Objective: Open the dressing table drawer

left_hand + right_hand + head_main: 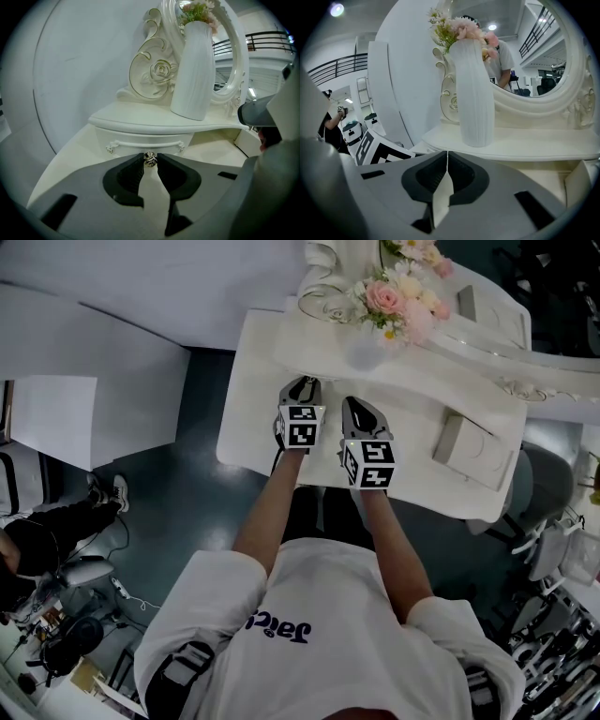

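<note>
The white dressing table (246,418) carries a raised shelf with a small drawer (131,139) under it. A little metal knob (150,160) sticks out of the drawer front. My left gripper (150,157) is shut on that knob, its dark pads pressing it from both sides at the tips. In the head view the left gripper (301,383) reaches up to the shelf's front edge. My right gripper (447,153) hangs just to its right, shut with nothing between the jaws; it also shows in the head view (360,407).
A tall ribbed white vase (193,70) with pink flowers (394,298) stands on the shelf above the drawer. Behind it are an oval mirror (543,56) and carved scrollwork (152,75). A white box (466,442) lies on the table's right. A chair (548,486) stands beside the table.
</note>
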The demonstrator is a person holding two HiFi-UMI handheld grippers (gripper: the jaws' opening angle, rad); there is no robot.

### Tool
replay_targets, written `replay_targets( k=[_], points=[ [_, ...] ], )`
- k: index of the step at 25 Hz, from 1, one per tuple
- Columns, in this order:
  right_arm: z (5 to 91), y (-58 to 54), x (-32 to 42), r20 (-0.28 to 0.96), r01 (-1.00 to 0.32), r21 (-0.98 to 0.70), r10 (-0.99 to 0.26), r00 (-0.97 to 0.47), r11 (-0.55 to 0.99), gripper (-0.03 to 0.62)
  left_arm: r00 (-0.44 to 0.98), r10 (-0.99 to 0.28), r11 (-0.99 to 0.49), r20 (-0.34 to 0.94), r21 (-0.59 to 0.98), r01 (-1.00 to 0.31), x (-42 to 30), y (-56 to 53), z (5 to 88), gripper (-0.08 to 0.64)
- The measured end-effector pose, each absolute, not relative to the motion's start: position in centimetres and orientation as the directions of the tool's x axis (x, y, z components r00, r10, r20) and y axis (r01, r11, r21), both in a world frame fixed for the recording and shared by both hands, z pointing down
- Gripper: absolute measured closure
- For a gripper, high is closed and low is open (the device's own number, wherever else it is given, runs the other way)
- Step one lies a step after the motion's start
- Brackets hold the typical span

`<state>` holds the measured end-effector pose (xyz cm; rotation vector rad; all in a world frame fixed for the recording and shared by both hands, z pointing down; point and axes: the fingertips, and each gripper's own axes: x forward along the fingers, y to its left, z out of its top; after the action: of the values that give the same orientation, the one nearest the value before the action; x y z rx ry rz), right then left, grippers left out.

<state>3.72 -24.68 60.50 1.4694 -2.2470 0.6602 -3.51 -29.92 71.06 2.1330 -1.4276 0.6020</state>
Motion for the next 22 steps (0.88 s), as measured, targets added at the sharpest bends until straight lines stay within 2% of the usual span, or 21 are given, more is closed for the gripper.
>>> replay_targets(
  k=[22],
  points=[
    [60.8, -23.6, 4.0, 0.540, -0.919, -0.219, -0.743, -0.395, 0.328, 0.577, 0.341, -0.708, -0.311, 0.619, 0.161, -0.937, -3.9, -26.8, 71.3, 0.462]
  ],
)
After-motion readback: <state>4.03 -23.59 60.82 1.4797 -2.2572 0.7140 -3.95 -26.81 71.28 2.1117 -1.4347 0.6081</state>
